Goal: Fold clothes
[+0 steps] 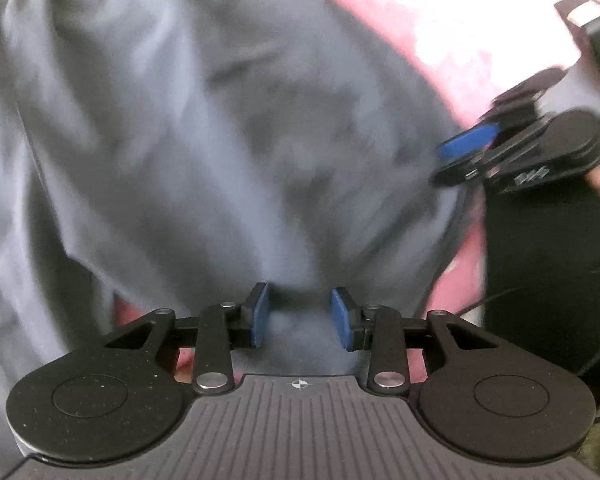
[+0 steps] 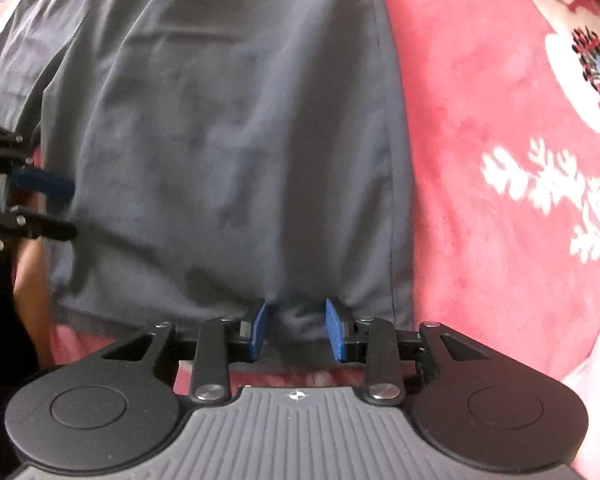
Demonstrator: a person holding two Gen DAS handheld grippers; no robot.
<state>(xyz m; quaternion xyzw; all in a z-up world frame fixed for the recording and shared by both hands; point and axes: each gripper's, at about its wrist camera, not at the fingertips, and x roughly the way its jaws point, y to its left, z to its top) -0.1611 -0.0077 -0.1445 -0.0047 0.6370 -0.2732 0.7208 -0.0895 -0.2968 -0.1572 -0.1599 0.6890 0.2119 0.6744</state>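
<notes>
Red floral bedspread [image 2: 480, 160] underneath; wrinkly dark grey garment [image 2: 228, 140] on it, left gripper [image 1: 300, 314] and right gripper [image 2: 296, 330] each pinching its hem.

We saw a dark grey garment [image 2: 228, 152] covering most of the surface, which was a red cloth with white flowers [image 2: 500, 168]. The open room lay to the garment's right, where that cloth was bare. On the garment's left edge the left tongs [image 2: 40, 204] stood close, blocking that side. A bunch of grey fabric filled the gap between the right tongs [image 2: 296, 330], and likewise the left tongs' own gap in their view.
</notes>
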